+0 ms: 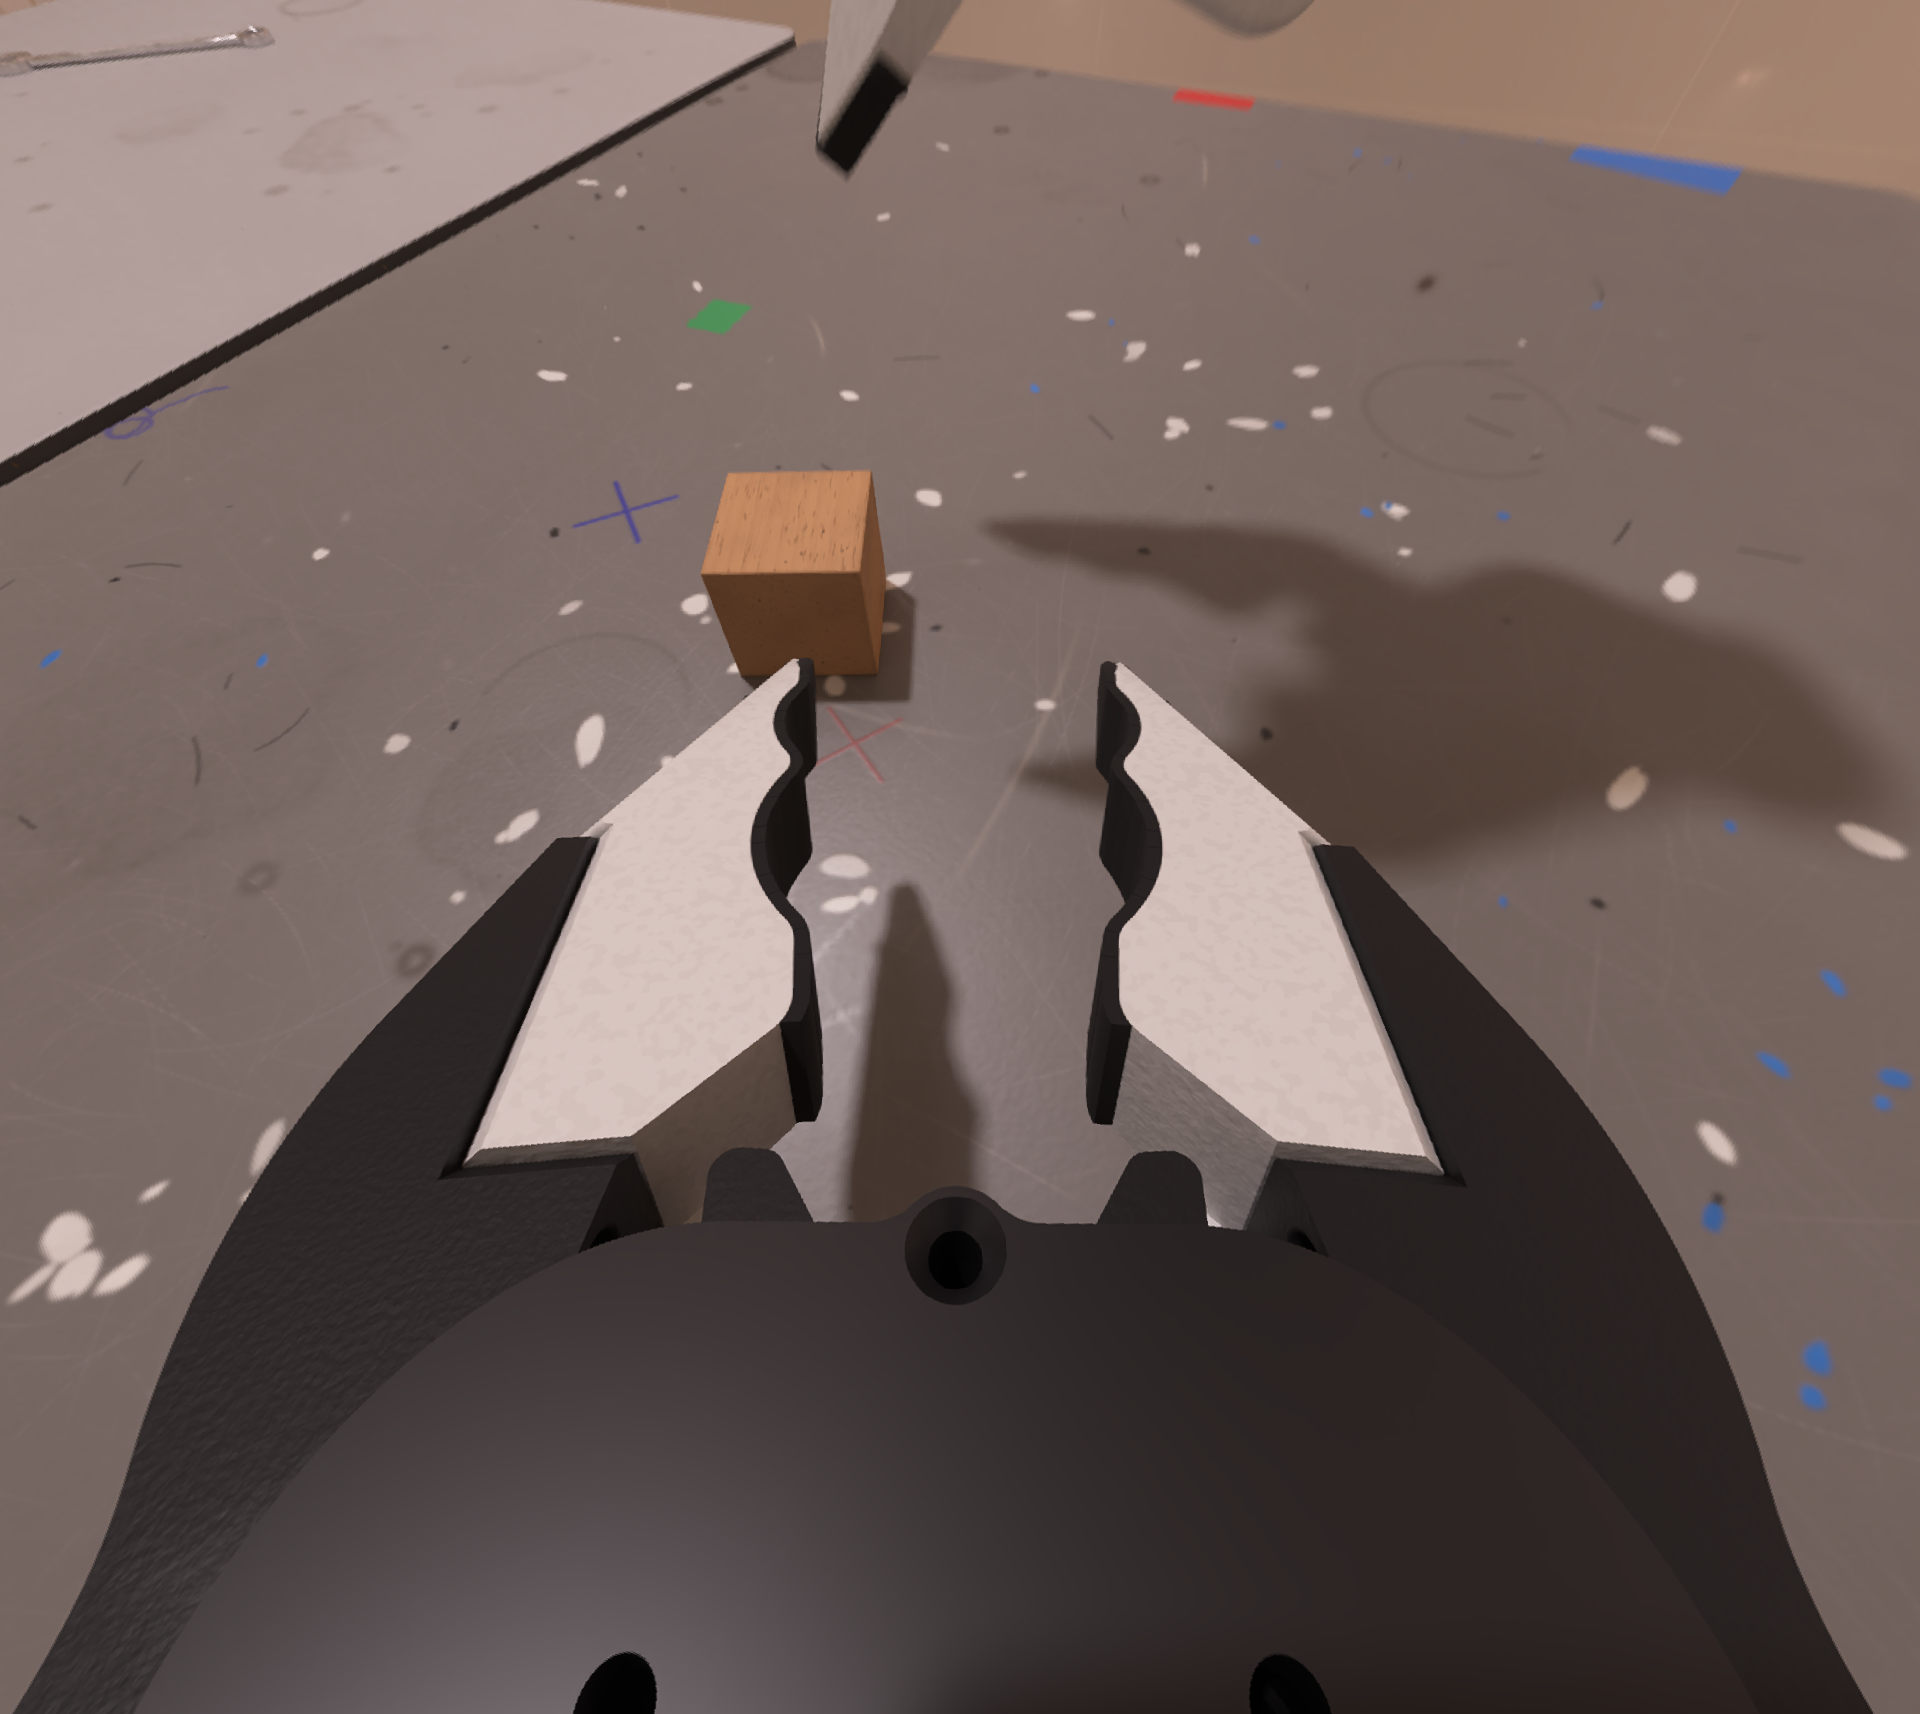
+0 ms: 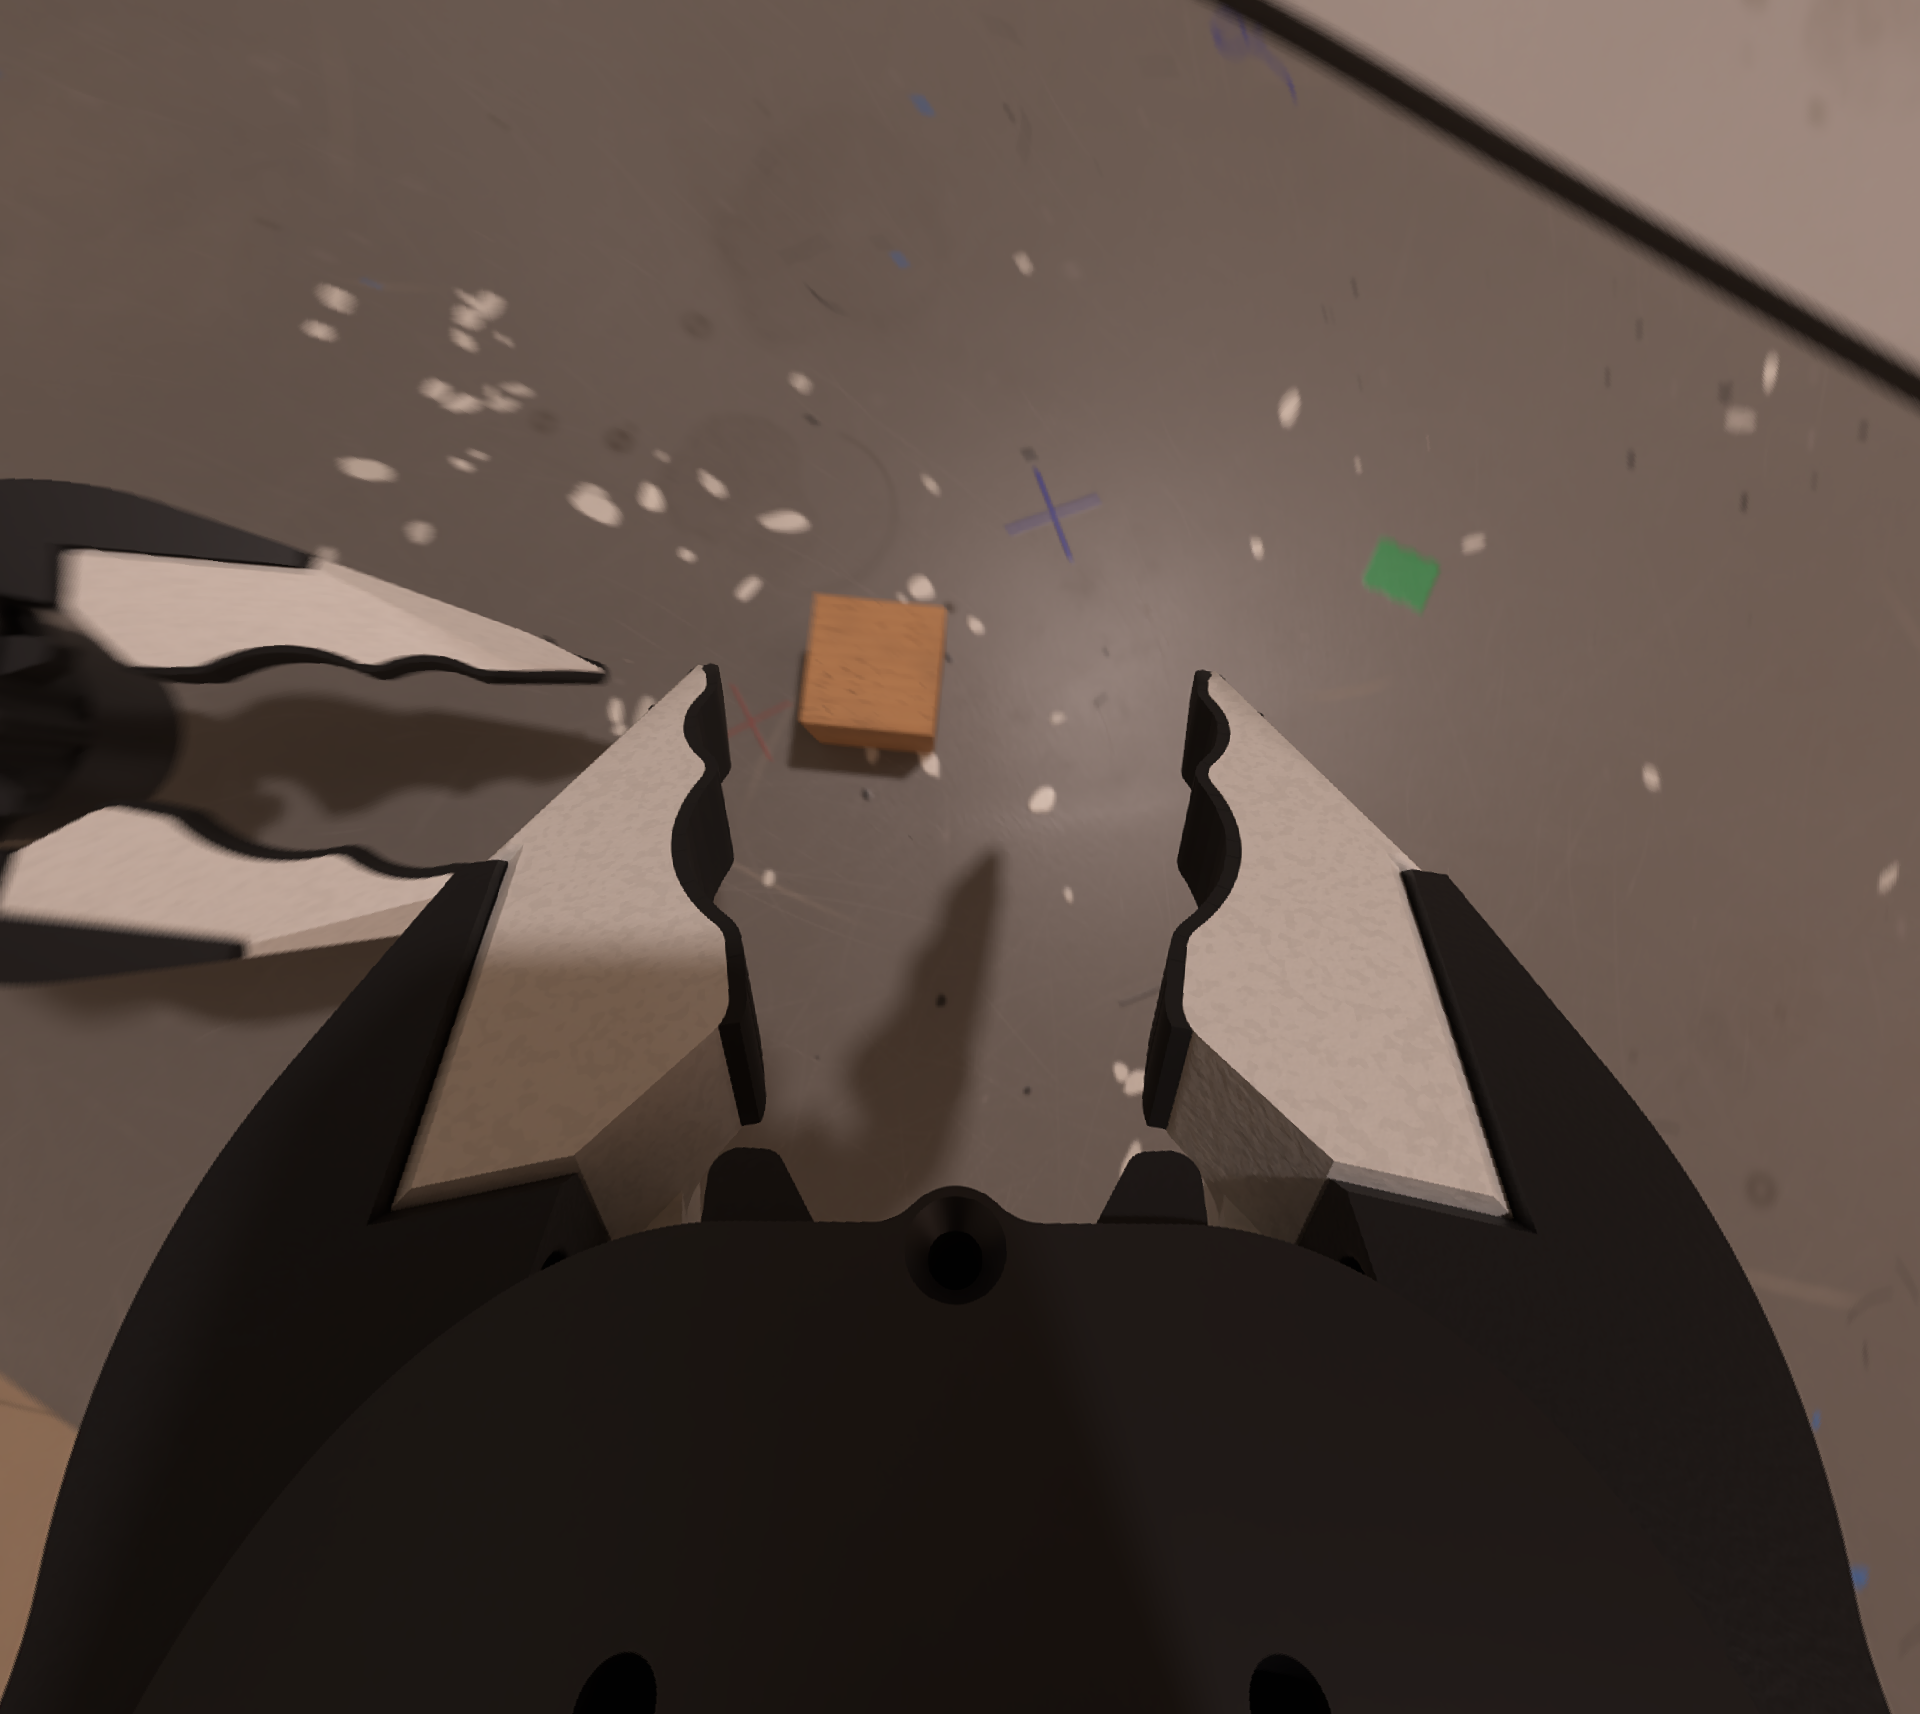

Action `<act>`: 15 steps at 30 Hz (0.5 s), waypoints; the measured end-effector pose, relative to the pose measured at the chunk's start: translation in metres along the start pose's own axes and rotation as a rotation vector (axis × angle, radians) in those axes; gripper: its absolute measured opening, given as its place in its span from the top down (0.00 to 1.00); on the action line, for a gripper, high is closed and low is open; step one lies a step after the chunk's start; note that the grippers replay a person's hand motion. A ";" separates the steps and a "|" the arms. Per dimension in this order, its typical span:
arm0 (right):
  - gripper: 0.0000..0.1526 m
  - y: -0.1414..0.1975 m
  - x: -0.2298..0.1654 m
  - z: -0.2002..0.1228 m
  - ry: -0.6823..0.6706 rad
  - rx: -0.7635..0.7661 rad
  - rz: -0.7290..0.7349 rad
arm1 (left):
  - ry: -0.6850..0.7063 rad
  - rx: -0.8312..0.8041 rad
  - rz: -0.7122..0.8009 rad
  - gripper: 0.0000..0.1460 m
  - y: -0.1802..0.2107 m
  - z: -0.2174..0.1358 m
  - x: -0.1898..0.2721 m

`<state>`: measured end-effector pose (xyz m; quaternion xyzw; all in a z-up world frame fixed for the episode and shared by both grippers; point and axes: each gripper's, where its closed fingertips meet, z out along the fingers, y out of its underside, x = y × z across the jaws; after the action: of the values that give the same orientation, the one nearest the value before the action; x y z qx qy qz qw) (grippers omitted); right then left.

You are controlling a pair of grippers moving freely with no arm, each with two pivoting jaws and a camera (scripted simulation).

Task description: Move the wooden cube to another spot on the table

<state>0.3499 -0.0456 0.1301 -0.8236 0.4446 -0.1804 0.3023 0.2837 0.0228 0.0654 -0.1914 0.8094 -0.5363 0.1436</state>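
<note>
Cube position: the cube [image 1: 795, 573] rests flat on the grey table [image 1: 1351, 729], free of both grippers, between a blue cross [image 1: 627, 511] and a faint red cross [image 1: 857, 745].
Cube shape: equal sides, no long axis; any pair of opposite faces serves for a grasp.
Left gripper: the left gripper [image 1: 951, 672] has its jaws parted with nothing between them. It sits low and near the table.
Cube from left jaws: ahead and to the left of the jaw centreline. The left fingertip [image 1: 798, 677] overlaps the cube's near bottom edge in the left wrist view; contact cannot be told.
Right gripper: the right gripper [image 2: 954, 677] has its jaws spread wide and empty. It looks steeply down on the table from above.
Cube from right jaws: ahead, inside the gap's span but nearer the left finger, with its top face towards the camera.
Nearer gripper: judged to be the left, whose fingertip [image 2: 582, 667] lies just beside the cube in the right wrist view.
Coming move: judged to need a small leftward shift of the left gripper, or a descent of the right gripper, to centre the cube before closing.
</note>
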 end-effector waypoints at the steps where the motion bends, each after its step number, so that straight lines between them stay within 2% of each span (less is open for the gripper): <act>1: 0.43 0.009 0.005 0.008 0.031 -0.044 0.028 | -0.001 -0.017 0.014 0.61 0.002 0.002 -0.001; 4: 0.45 0.024 0.010 0.028 0.086 -0.183 0.078 | -0.012 -0.067 0.083 0.57 0.009 0.008 0.001; 9: 0.40 0.034 -0.019 0.052 -0.075 -0.212 0.109 | -0.113 -0.101 0.201 0.57 0.013 0.012 0.001; 15: 0.39 0.043 -0.024 0.071 -0.065 -0.273 0.133 | -0.129 -0.101 0.200 0.59 0.013 0.013 -0.001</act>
<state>0.3508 -0.0197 0.0477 -0.8312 0.5086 -0.0712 0.2130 0.2877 0.0176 0.0483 -0.1508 0.8396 -0.4645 0.2380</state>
